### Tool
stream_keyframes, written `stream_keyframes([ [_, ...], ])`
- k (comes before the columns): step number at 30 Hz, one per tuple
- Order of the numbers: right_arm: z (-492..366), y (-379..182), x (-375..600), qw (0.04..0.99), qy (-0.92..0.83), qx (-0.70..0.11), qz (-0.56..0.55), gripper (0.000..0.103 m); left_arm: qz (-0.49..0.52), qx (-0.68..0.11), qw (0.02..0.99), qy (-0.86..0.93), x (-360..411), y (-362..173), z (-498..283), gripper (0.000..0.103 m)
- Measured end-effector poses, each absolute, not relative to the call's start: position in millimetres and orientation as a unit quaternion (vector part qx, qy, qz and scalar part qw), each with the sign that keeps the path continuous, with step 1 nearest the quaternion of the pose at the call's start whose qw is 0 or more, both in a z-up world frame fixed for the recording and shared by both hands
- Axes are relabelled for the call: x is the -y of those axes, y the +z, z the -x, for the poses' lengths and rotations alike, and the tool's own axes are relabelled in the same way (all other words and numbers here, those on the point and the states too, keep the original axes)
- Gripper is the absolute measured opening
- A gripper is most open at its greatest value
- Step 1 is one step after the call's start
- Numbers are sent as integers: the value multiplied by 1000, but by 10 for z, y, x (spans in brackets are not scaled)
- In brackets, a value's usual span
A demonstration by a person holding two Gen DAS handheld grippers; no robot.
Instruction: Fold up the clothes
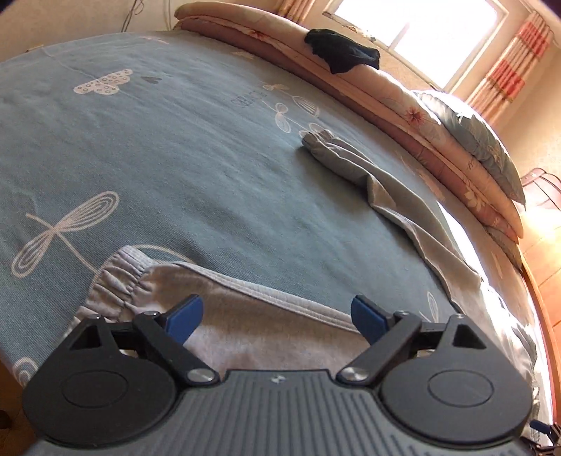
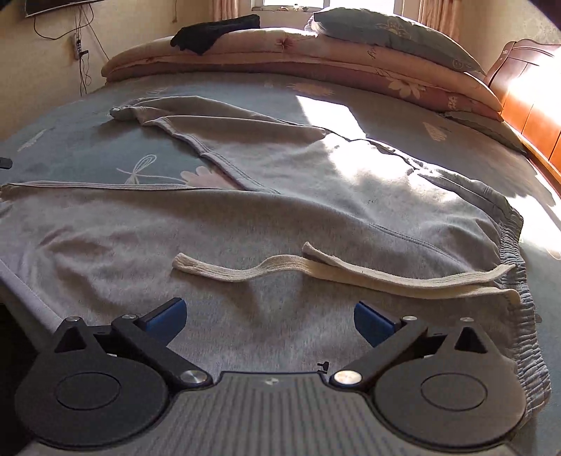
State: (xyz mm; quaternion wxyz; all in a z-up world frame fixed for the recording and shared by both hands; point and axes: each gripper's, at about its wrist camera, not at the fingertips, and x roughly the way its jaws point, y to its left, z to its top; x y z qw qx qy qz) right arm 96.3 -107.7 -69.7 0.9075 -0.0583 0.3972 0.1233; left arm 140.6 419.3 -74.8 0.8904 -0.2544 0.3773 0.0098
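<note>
Grey sweatpants (image 2: pixel 280 210) lie spread on the blue bed cover (image 2: pixel 87 151), legs apart in a V. The elastic waistband (image 2: pixel 519 280) is at the right, with two cream drawstrings (image 2: pixel 350 272) lying across the fabric. My right gripper (image 2: pixel 268 321) stands open just above the waist area, nothing between its blue pads. In the left wrist view one leg's gathered cuff (image 1: pixel 119 280) lies at lower left and the other leg (image 1: pixel 378 189) stretches away at right. Over the near leg my left gripper (image 1: pixel 277 319) is open and empty.
Folded floral quilts (image 2: pixel 315 59) and a blue pillow (image 2: pixel 396 31) line the far side of the bed. A black garment (image 2: pixel 210 33) rests on the quilts. A wooden headboard (image 2: pixel 526 101) runs along the right. A window (image 1: pixel 420 38) with curtains is behind.
</note>
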Motion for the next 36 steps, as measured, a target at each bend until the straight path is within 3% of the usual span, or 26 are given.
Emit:
stream_keyframes([
  [6,-1092,-950,1051,884,124,-450,27,103,225,-444,867,20,-4050,-1011,-1242,94],
  [8,-1123,-1037,1098,875,116,-469,12,103,232,-432,871,41,-4193,-1037,-1136,94],
  [12,-1087,-1083,1103,880,112,-460,23,103,226,-431,863,133,-4427,-938,-993,93],
  [16,-1052,-1119,1001,881,105,-457,60,103,228,-407,882,66,-4213,-774,-920,94],
  [21,-1067,-1112,1001,880,97,-461,57,103,224,-432,874,12,-3884,-928,-1000,95],
  [30,-1056,-1114,1004,880,103,-459,65,103,189,-445,862,154,-4071,-949,-833,95],
  [36,-1023,-1118,992,885,100,-449,65,103,159,-426,891,16,-3362,-690,-1078,95],
])
